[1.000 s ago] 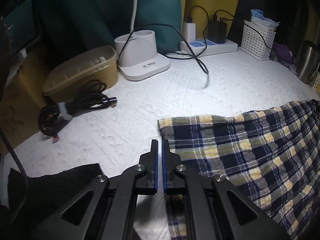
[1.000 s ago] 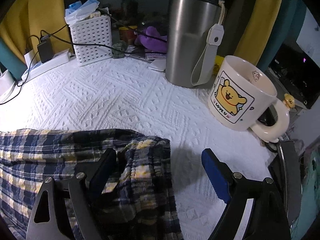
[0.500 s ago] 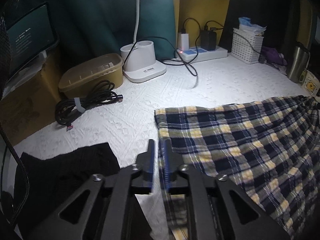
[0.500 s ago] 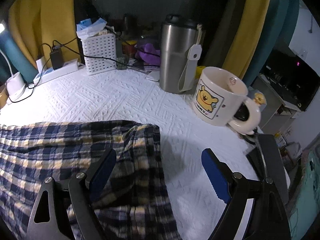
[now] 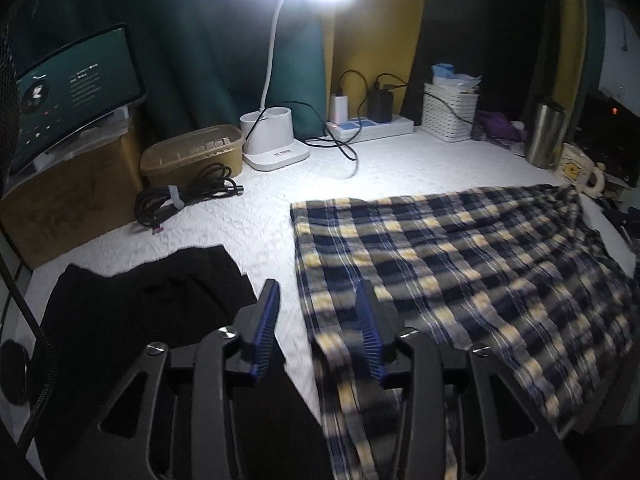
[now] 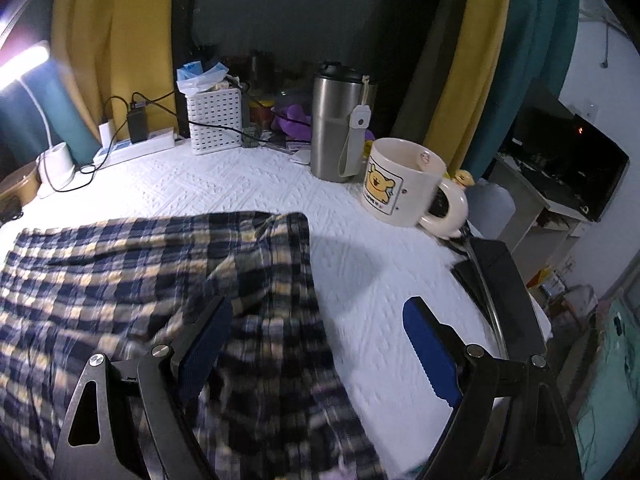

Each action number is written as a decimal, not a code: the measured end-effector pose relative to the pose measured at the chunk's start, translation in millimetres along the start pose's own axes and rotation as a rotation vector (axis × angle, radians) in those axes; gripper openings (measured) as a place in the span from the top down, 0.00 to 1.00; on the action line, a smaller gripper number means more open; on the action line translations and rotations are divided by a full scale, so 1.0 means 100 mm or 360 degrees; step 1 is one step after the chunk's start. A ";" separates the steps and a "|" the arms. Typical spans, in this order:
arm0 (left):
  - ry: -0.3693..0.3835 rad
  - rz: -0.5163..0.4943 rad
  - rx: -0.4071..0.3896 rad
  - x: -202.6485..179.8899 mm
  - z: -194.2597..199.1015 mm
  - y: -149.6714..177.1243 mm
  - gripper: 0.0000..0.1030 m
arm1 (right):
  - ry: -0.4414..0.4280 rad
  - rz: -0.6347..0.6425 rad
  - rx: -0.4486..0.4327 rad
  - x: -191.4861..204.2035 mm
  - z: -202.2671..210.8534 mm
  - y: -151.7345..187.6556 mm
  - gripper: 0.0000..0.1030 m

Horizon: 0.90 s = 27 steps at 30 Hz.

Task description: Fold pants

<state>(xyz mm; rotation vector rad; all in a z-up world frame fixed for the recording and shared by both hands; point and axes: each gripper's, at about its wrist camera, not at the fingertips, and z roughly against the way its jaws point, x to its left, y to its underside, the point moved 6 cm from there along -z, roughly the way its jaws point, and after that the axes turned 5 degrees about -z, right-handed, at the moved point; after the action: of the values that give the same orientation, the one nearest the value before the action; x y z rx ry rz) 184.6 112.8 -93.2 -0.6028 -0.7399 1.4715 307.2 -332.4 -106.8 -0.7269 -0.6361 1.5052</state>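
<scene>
**Release of the folded edge: risks at withdrawal**

The plaid pants [image 5: 460, 260] were laid flat on the white quilted table cover [image 5: 400, 168], spread from the middle of the surface to its right side, with the hem end toward the black garment [image 5: 140, 300] and the waistband end [image 6: 296, 248] near the mug [image 6: 400, 184].

The left gripper [image 5: 320, 312] had just been opening. Its jaws were seen part open with nothing clamped; the right-hand pad [image 5: 366, 332] stood over the pants' near edge, and contact could not be confirmed because of blur. The right gripper [image 6: 316, 344] was held wide open above the waistband area, with cloth beneath the gap but not pinched.

Possible faults from this state:

1. The hem could be dragged out of line if the left pad caught the loose near corner during withdrawal.
2. The waistband, already bunched and turned over at its edge, could be left uneven, so that a later fold would be skewed.
3. The mug and the steel tumbler [image 6: 340, 128], both close to the right gripper's path, could be struck by a wide sweep.
4. The black garment, just beside the left gripper, could be picked up together with the pants at the next grasp.
</scene>
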 end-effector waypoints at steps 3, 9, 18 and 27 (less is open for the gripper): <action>0.0041 -0.0024 -0.0012 -0.09 0.13 0.14 0.54 | 0.0001 0.0003 -0.0006 -0.02 0.12 0.15 0.14; 0.0132 -0.0090 -0.0023 -0.32 0.35 0.40 0.53 | 0.0000 0.0007 -0.0014 -0.05 0.35 0.48 0.14; 0.0264 -0.0132 -0.0047 -0.71 0.54 0.55 0.53 | 0.0024 -0.0014 -0.0033 -0.31 0.76 0.94 0.14; 0.0307 -0.0167 -0.0002 -0.96 0.55 0.64 0.52 | 0.0046 0.0068 0.0035 -0.42 0.83 1.50 0.07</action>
<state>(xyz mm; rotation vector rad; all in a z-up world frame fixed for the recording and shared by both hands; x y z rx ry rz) 105.7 14.9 -112.9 -0.6860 -0.6125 1.2964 147.7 -381.3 -164.9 -0.7481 -0.5844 1.5358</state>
